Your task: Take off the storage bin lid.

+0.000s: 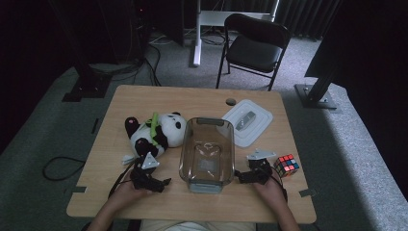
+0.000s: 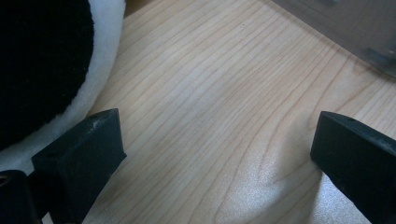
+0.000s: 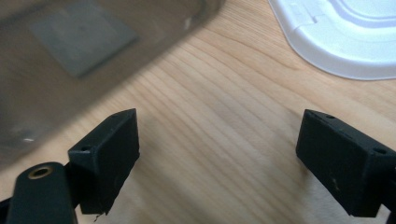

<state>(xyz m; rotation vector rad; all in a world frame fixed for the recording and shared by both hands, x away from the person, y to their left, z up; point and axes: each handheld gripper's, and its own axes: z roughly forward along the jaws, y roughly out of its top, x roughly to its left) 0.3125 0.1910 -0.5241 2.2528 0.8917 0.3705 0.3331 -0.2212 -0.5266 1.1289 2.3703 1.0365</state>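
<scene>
A black-and-white panda plush lies on the wooden table, left of a clear plastic container that stands empty. The container's white lid rests behind it to the right. A colourful puzzle cube sits near the right edge. My left gripper is just in front of the panda, open; in its own view the gripper spans bare wood, with the panda at the left and the container at the top right. My right gripper is open between container and cube; in its own view the gripper holds nothing, with the container at the left and the lid at the top right.
A black folding chair stands beyond the table's far edge, with dark stands and cables on the grey floor around it. A small round hole marks the tabletop near the far edge.
</scene>
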